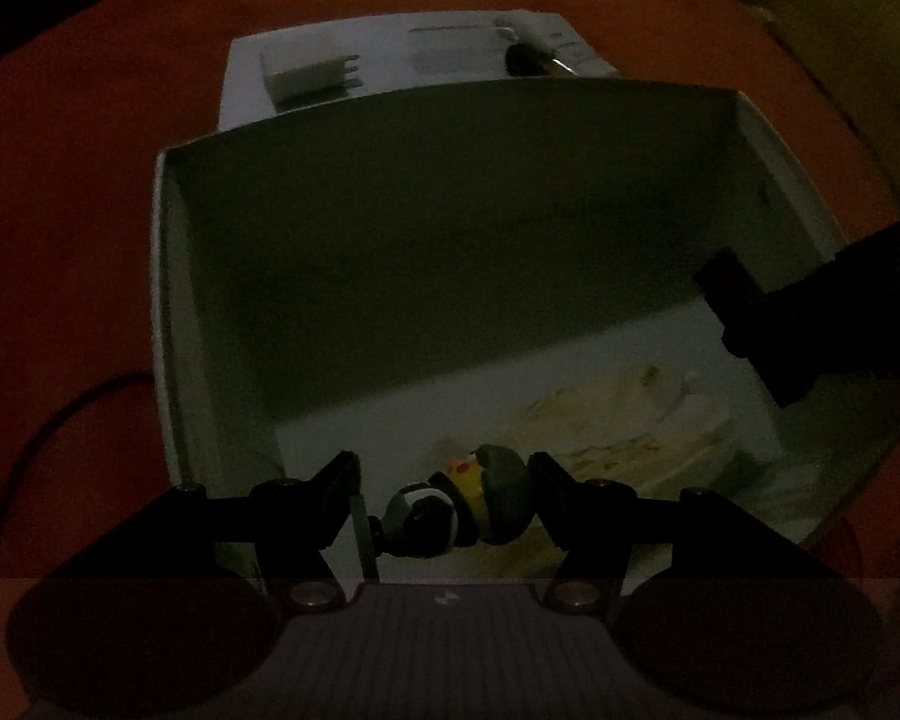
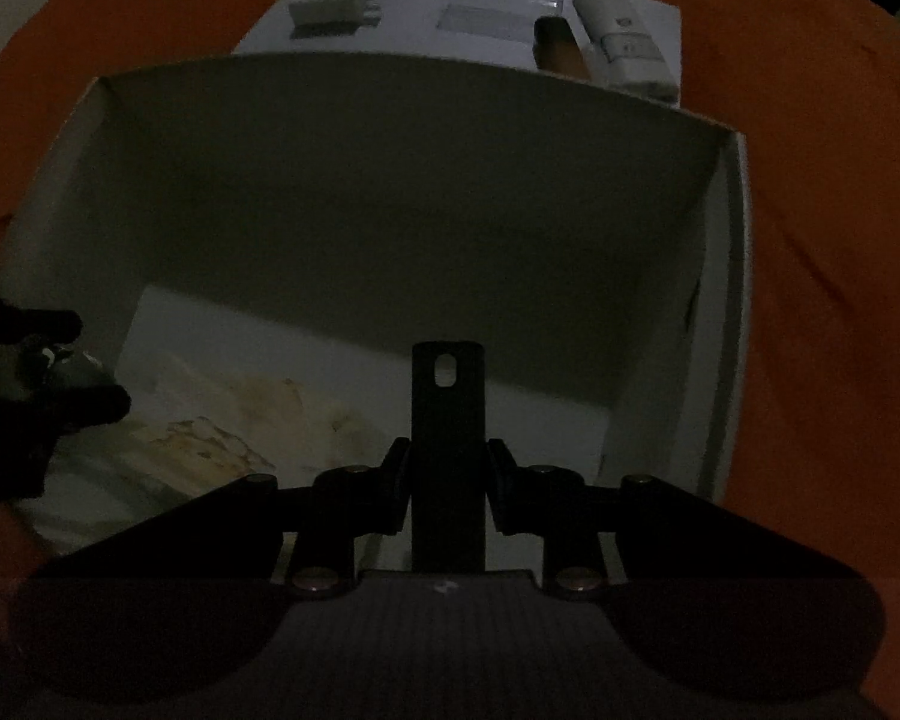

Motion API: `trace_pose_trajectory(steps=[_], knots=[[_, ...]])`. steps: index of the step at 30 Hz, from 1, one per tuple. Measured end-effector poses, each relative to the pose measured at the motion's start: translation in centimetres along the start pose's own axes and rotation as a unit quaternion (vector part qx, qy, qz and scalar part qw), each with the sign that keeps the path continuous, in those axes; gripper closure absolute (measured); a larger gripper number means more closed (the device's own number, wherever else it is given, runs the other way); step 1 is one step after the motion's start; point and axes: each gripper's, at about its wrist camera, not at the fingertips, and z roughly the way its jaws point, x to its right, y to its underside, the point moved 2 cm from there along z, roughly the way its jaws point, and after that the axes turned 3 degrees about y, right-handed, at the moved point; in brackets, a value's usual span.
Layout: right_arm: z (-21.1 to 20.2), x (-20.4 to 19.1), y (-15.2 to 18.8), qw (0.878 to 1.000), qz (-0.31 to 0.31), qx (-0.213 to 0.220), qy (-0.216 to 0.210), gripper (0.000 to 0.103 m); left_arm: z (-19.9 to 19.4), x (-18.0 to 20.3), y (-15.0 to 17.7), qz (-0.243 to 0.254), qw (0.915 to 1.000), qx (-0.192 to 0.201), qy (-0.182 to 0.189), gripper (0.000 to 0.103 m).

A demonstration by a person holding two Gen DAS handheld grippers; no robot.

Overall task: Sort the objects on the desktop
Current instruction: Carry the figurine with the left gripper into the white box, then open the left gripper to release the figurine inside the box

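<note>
Both tools over the open white box on the orange bench. Left tool clamped on a small toy, yellow, dark and white, hanging low above the box floor. Right tool clamped on a flat black bar with a slot near its tip, also inside the box mouth.

Risks, as judged: tools close together, could knock each other on release. Toy rounded, might roll or slip sideways from the pads. Bar could tip against the wall and land on the crumpled paper instead of bare floor.

Hard to read: very dim light. Toy's exact shape unclear. Paper contents unclear. Behind the box, a white sheet with a white block, a clear case, a brown item, a white tube, partly cut off by the far wall.
</note>
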Motion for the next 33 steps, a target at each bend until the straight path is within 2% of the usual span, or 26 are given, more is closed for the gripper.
trace_pose_trajectory(steps=[7, 13, 23, 29, 33], knots=[[1.4, -0.4, -0.1, 1.000, 0.003, -0.011, 0.010, 0.075, 1.8, 1.2, 0.3, 0.023, 0.9995, -0.020, -0.010, 0.046], [2.6, -0.5, 0.1, 1.000, -0.001, -0.018, 0.025, 0.075, 2.7, 2.3, 0.4, 0.050, 0.9984, -0.017, -0.021, 0.046], [4.4, -0.2, 0.5, 0.998, -0.003, -0.041, 0.039, 0.075, 5.4, 3.6, -0.7, 0.078, 0.9953, -0.039, -0.042, 0.046], [4.9, -0.4, 0.7, 0.998, -0.006, -0.052, 0.039, 0.075, 6.3, 3.4, -0.9, 0.057, 0.9950, -0.072, -0.038, 0.045], [5.2, -0.5, 1.0, 0.998, -0.008, -0.058, 0.031, 0.075, 7.7, 2.2, -1.3, 0.008, 0.9920, -0.125, -0.012, 0.045]])
